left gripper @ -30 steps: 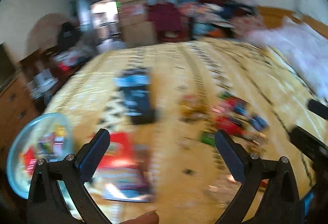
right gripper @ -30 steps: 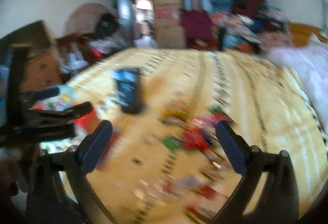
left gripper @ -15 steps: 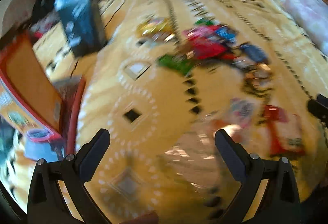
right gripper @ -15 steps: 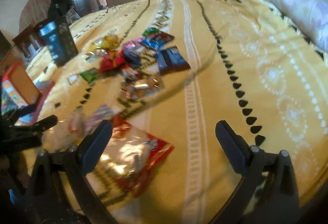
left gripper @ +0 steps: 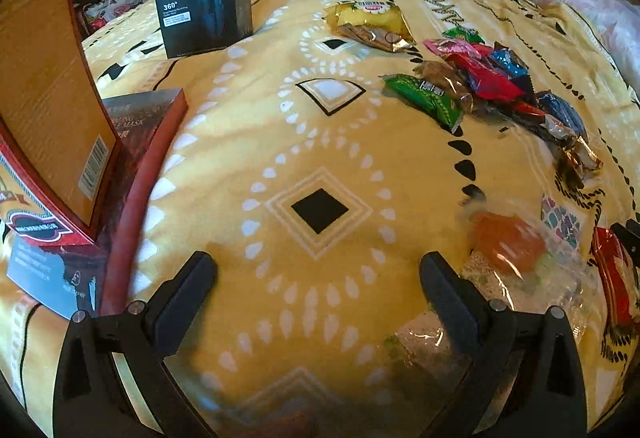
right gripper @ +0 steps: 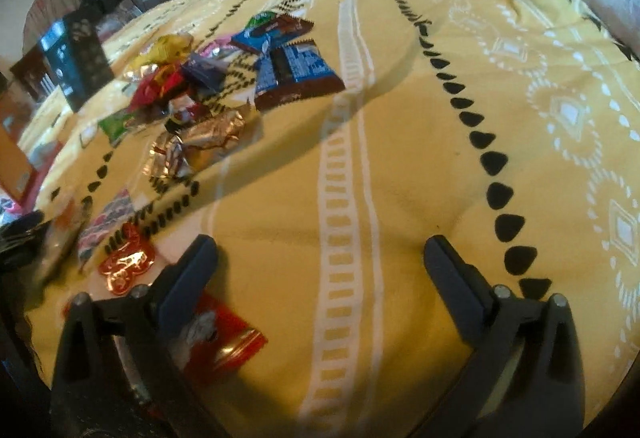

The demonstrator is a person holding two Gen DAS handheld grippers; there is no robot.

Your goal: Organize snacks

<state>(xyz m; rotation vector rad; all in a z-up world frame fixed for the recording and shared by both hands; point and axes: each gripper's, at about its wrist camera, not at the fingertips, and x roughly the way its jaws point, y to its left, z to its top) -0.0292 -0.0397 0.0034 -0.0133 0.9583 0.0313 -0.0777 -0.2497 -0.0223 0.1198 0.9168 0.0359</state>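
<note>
the snacks [left gripper: 472, 77] lie in a loose heap of bright wrappers on the bed [left gripper: 320, 157], none gathered yet. this looks like the approach; next, one gripper must drop onto a packet. left gripper [left gripper: 318, 278] and right gripper [right gripper: 320, 258] hover empty, fingers apart.
</note>
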